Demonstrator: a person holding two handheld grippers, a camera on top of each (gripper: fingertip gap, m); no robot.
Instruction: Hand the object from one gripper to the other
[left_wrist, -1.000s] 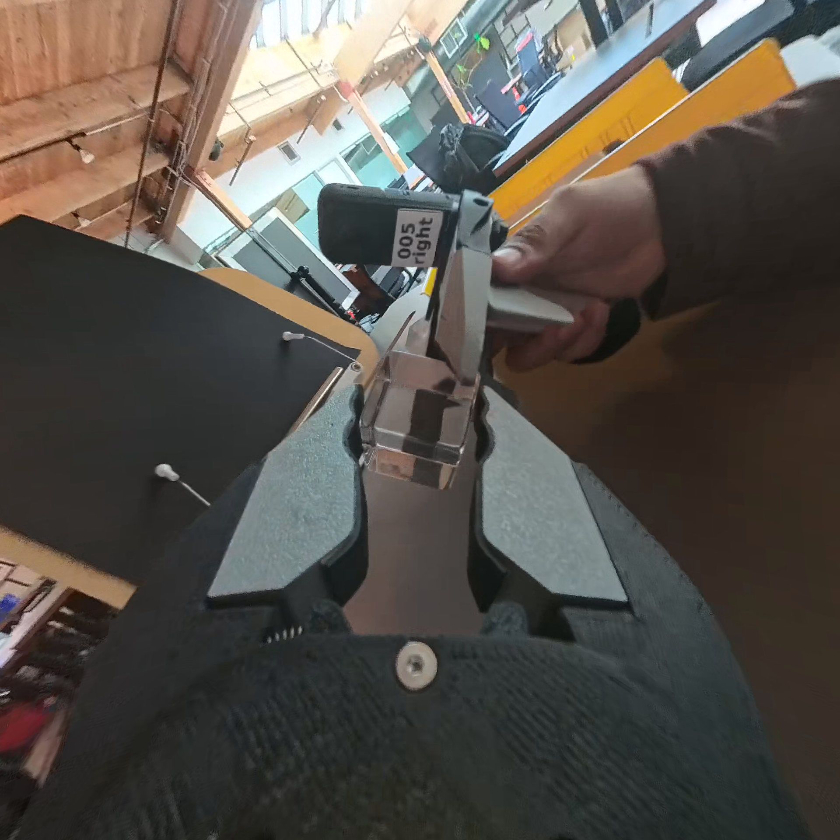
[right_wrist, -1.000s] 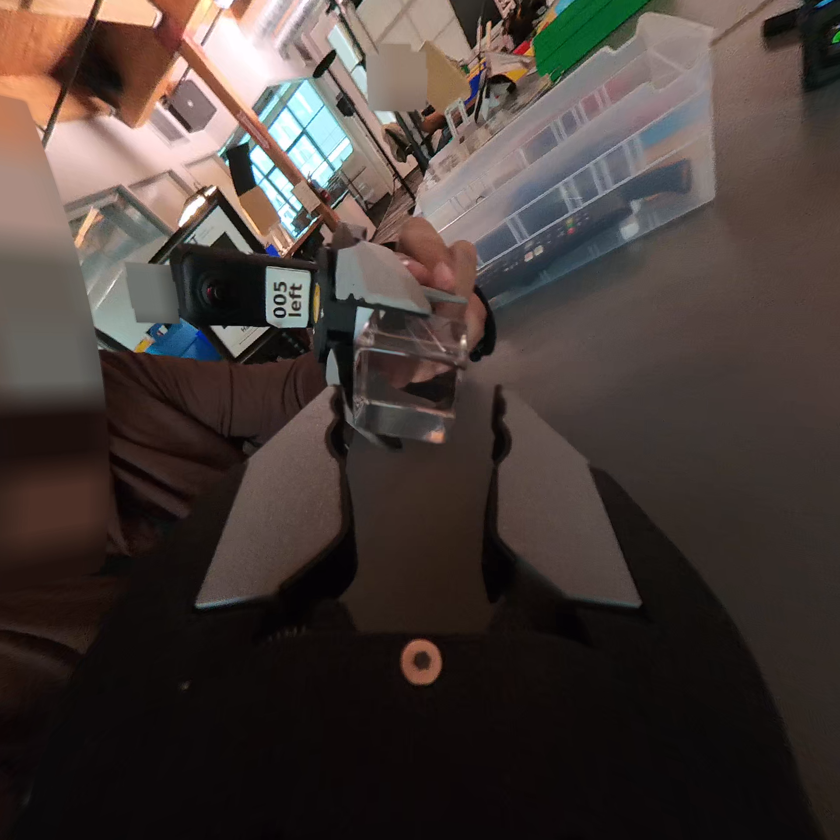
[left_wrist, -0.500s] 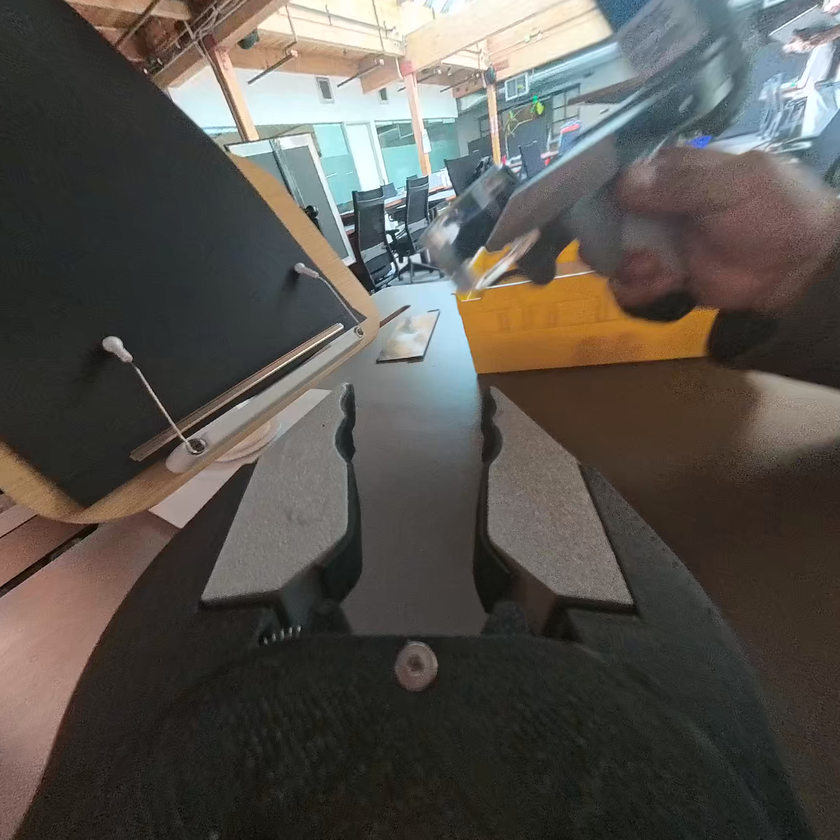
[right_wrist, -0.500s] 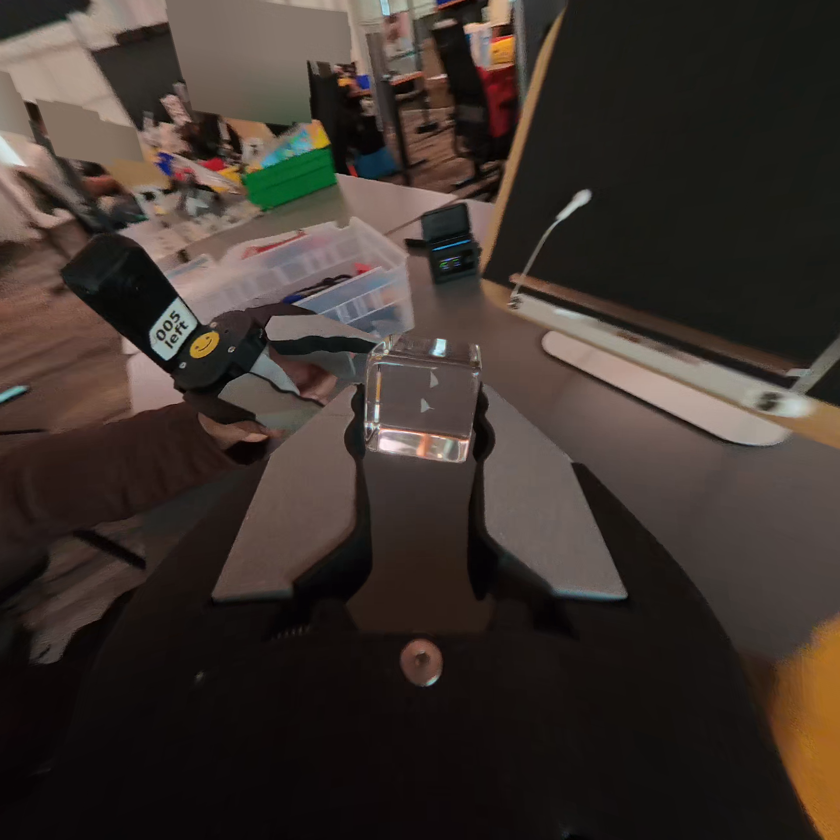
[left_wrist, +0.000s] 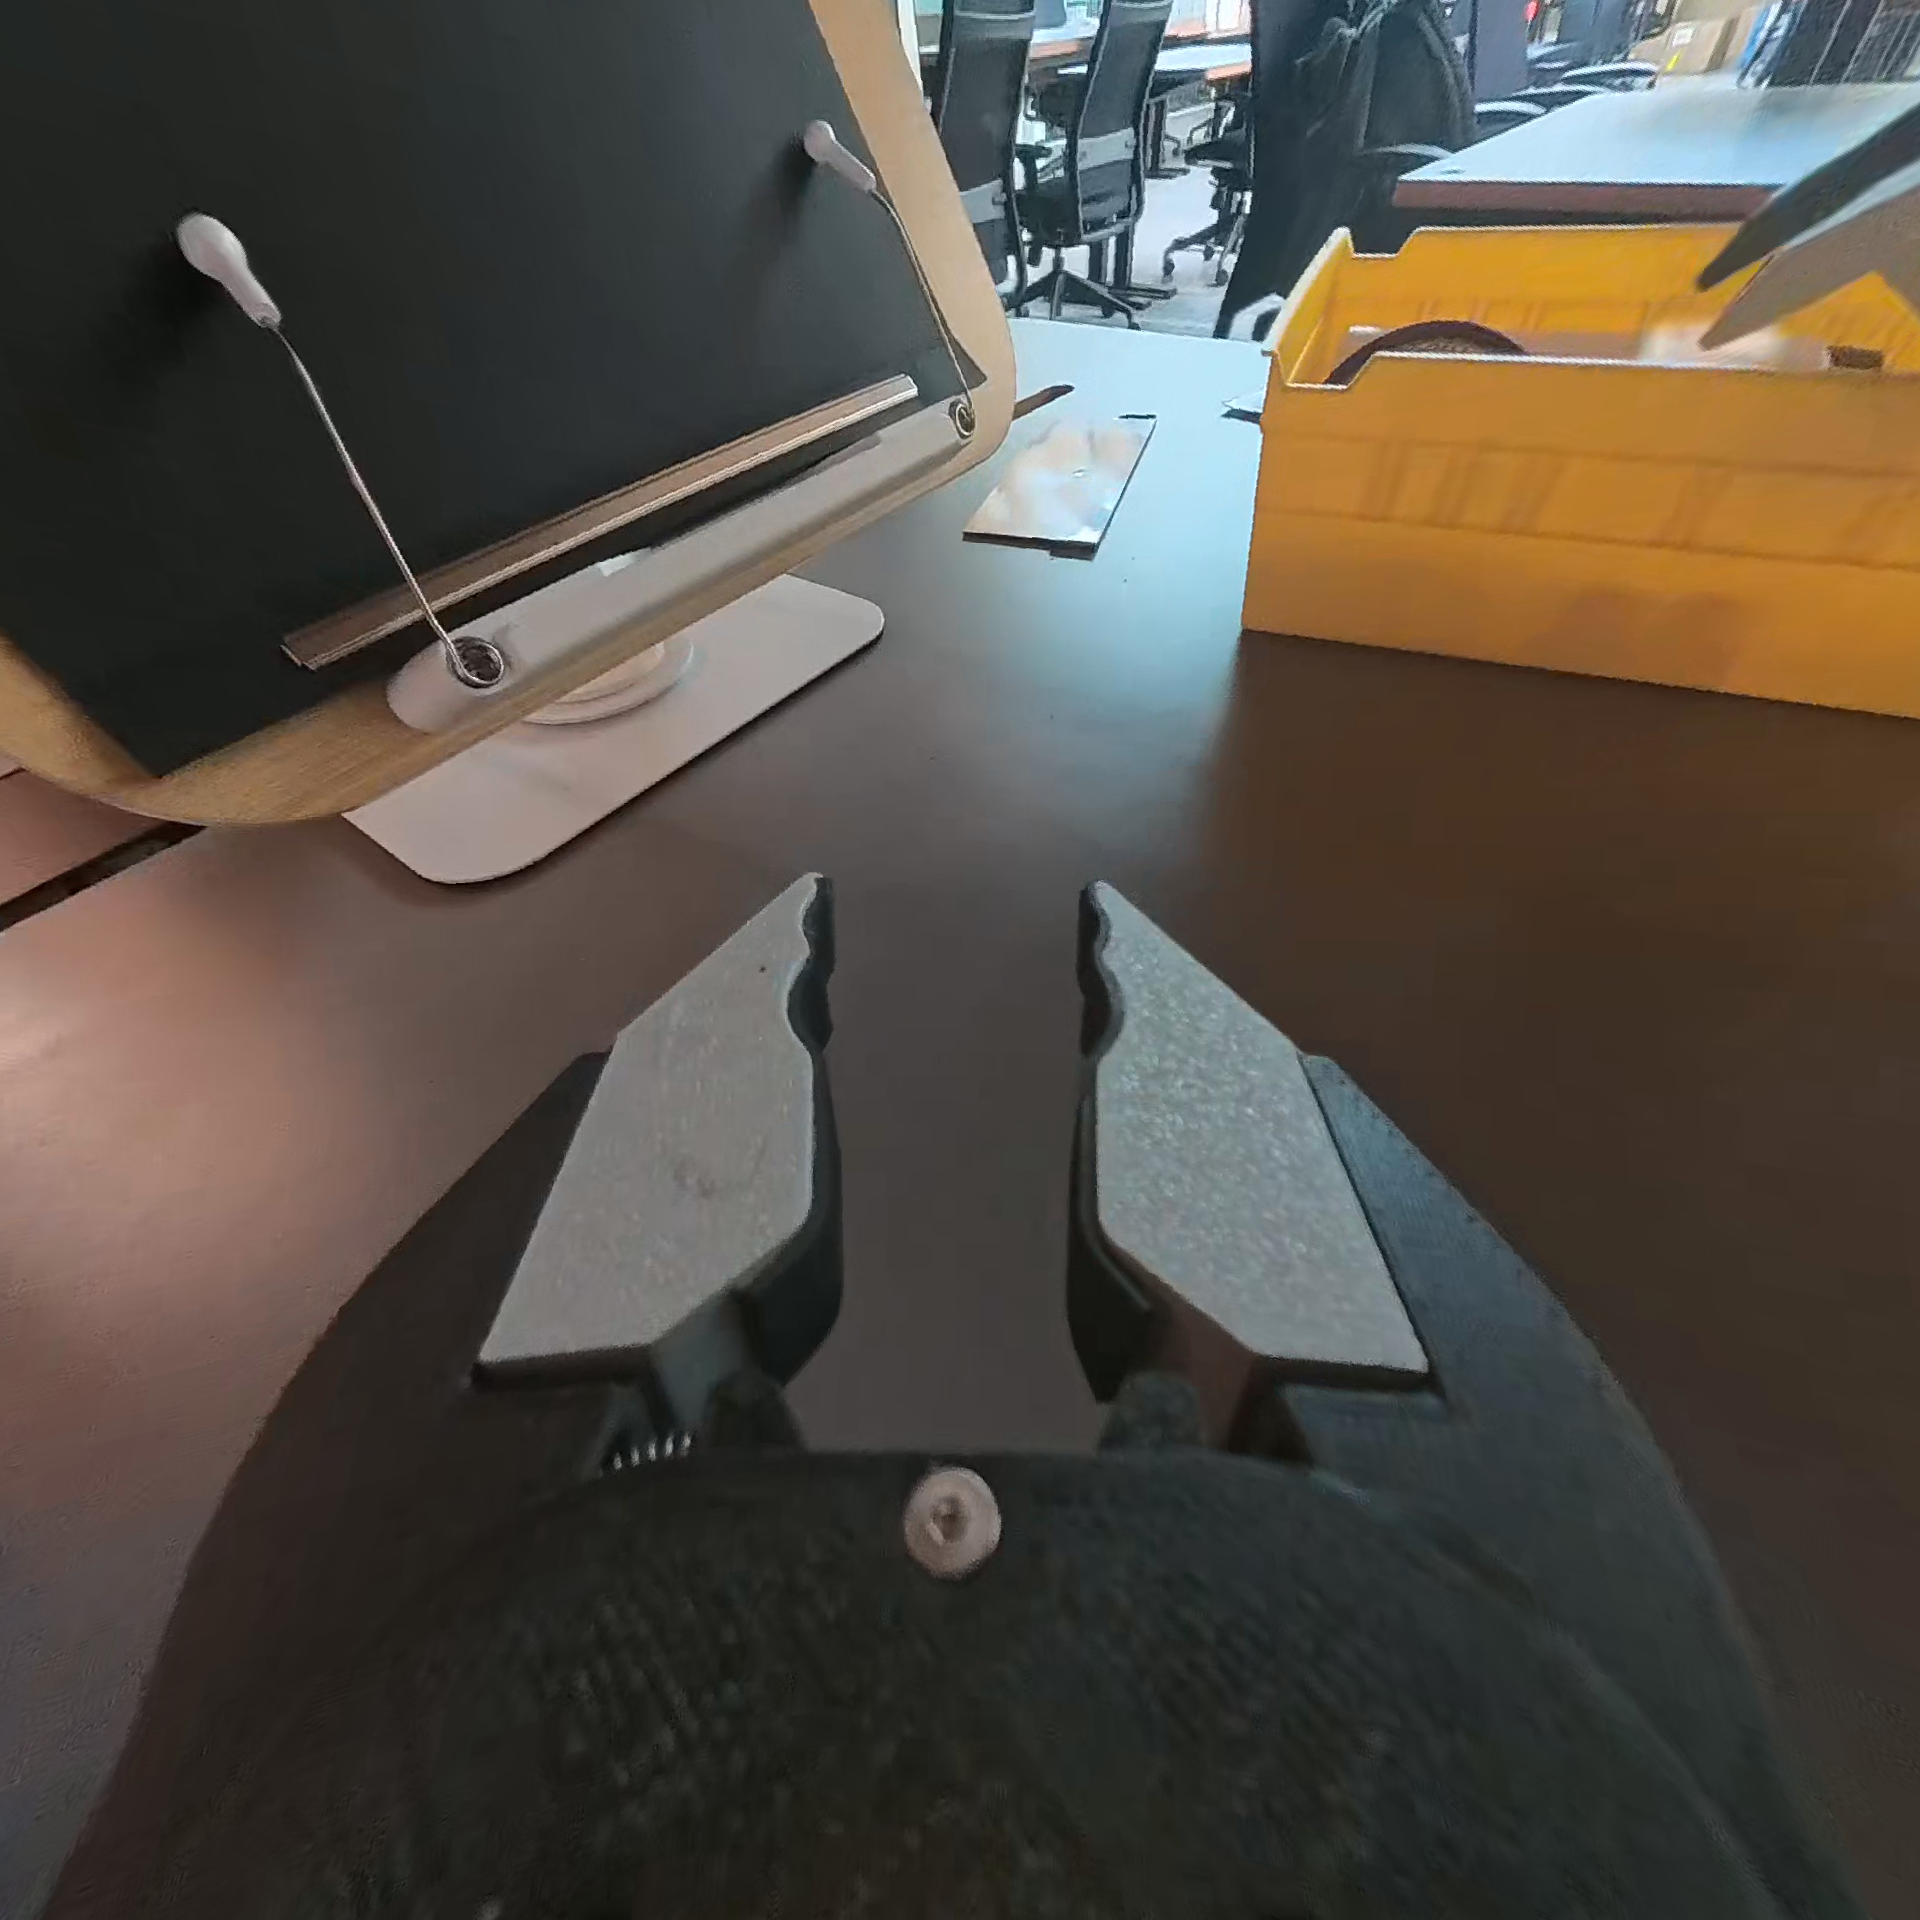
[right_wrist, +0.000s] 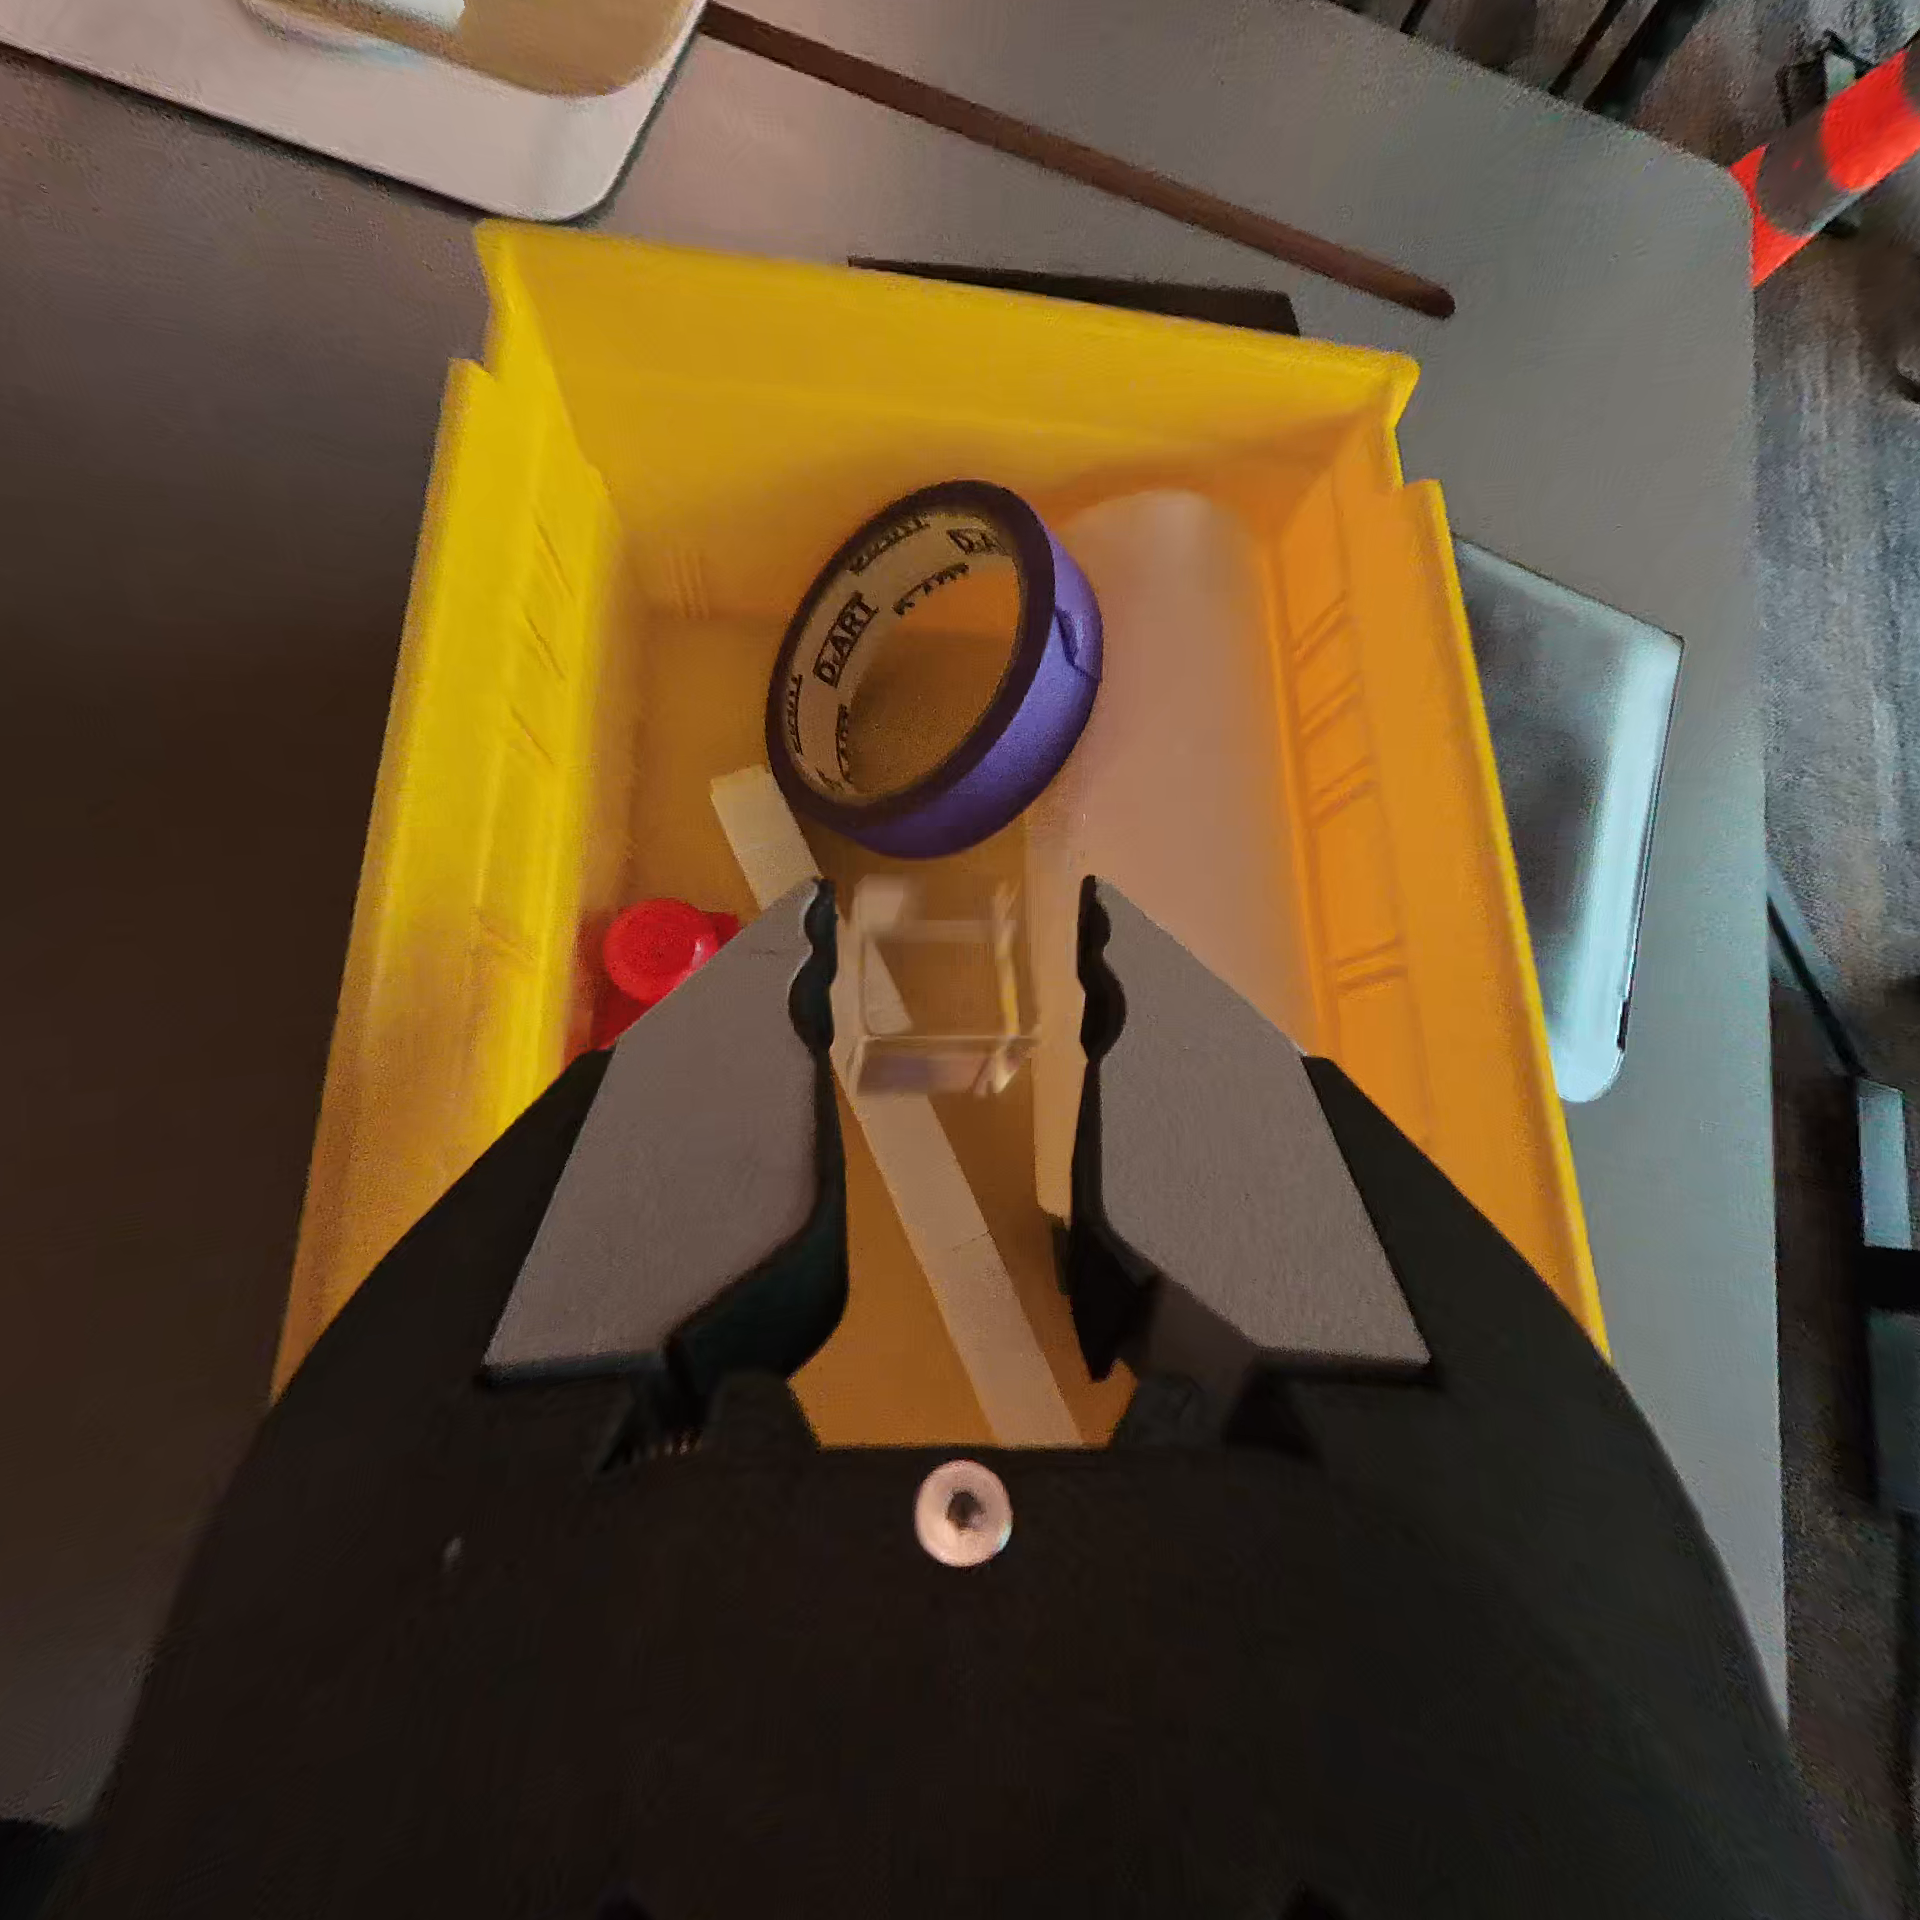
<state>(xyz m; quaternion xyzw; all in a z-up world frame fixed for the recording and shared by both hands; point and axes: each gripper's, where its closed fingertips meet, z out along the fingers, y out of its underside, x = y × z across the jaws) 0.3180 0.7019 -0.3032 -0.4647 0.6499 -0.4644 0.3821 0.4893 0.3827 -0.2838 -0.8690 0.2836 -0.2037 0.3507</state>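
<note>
Ahead of the left tongs (left_wrist: 954, 914) the dark worktop (left_wrist: 1039, 748) lies bare, hemmed by a tilted board stand (left_wrist: 436, 343) on the left and a yellow bin (left_wrist: 1558, 540) on the right. Inside the bin, a purple tape roll (right_wrist: 940, 670) and a red cap (right_wrist: 655, 951) crowd the right tongs (right_wrist: 948, 914).

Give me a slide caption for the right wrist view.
Right gripper open above yellow bin, clear cube between its fingers, purple tape roll beyond.
</note>
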